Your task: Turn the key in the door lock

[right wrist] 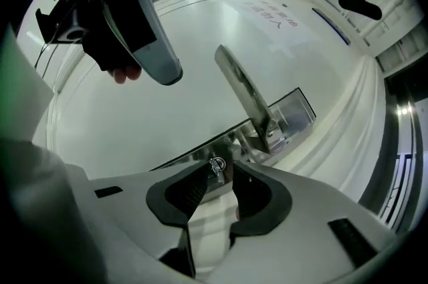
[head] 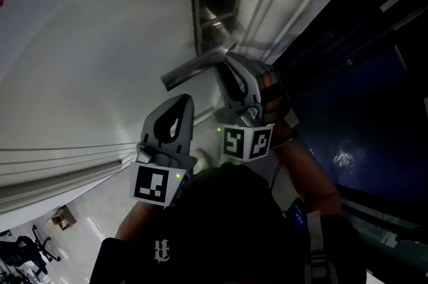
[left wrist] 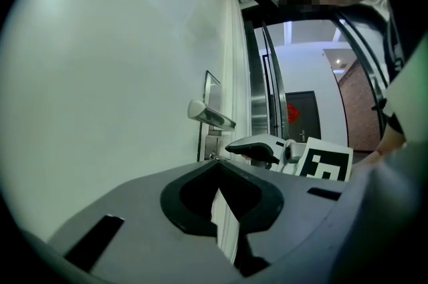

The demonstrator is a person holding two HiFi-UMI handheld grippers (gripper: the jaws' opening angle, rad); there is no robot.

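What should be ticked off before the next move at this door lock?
1. Key in the lock plate, below the door handle: ok.
2. Key lined up between the right gripper's jaws: ok.
3. Jaws clamped on the key: not ok, they stand apart.
4. Left gripper out of the way: ok, shut, empty, back from the lock.
5. Which way the key must turn: cannot tell.

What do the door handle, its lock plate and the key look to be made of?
Door handle: metal, judging by its brushed silver sheen. Lock plate: polished metal with mirror-like reflections. Key: seemingly bright metal, glinting, but too small to be sure.
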